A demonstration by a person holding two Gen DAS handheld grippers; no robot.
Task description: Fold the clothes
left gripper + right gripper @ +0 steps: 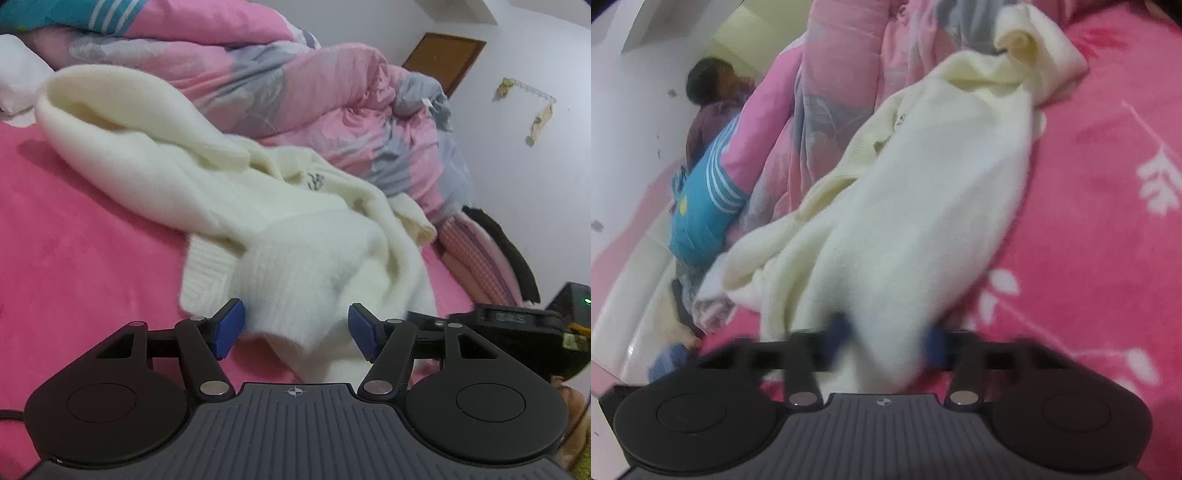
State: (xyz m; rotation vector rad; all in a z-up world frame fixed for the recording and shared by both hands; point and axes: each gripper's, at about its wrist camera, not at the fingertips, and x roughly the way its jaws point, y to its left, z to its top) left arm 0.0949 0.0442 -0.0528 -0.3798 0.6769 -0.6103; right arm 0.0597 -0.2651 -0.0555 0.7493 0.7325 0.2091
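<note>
A cream-white knitted sweater [236,184] lies rumpled on the pink bedsheet [81,258]. In the left wrist view my left gripper [296,329] is open, and a ribbed cuff or hem of the sweater lies between its blue pads [229,328], which stand apart from it. My right gripper [886,338] has a fold of the same sweater [923,177] between its blurred blue fingertips [932,343]. They stand well apart and do not pinch the cloth. The right gripper's black body [517,328] shows at the sweater's right edge.
A pink and grey quilt [314,85] is heaped behind the sweater. A person in a blue striped top [705,192] lies against it near the white wall. A white pillow [18,70] sits at far left. The sheet's white leaf print [1156,184] lies right of the sweater.
</note>
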